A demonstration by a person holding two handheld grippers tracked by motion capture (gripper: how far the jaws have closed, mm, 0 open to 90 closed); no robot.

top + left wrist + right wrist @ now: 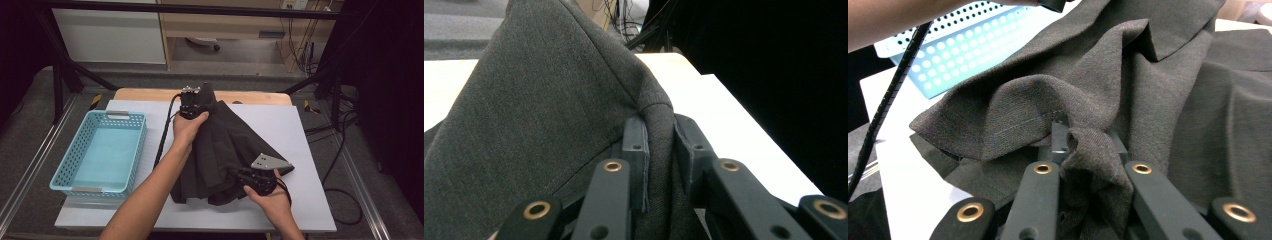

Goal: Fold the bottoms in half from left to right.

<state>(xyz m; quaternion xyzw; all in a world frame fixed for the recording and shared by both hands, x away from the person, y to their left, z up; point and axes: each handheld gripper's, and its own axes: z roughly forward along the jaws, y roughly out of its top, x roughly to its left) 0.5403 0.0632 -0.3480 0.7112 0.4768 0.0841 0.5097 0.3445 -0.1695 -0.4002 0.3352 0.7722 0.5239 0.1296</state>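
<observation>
A dark grey garment (pixel 220 150) lies bunched on the white table cover (pixel 280 125), lifted at two ends. My left gripper (pixel 192 107) holds its far end near the table's back edge; in the left gripper view the jaws are shut on a hemmed fold of the grey cloth (pixel 549 115), midway at the left gripper (pixel 660 145). My right gripper (pixel 255 179) holds the near right part; in the right gripper view its jaws pinch a bunched fold of the garment (pixel 1128 75), midway at the right gripper (pixel 1088 145).
A light blue perforated basket (pixel 75 165) stands at the left of the table, with nothing in it. A black cable (pixel 165 135) trails from the left gripper across the cover. Bare wood (pixel 150 94) shows at the table's back edge.
</observation>
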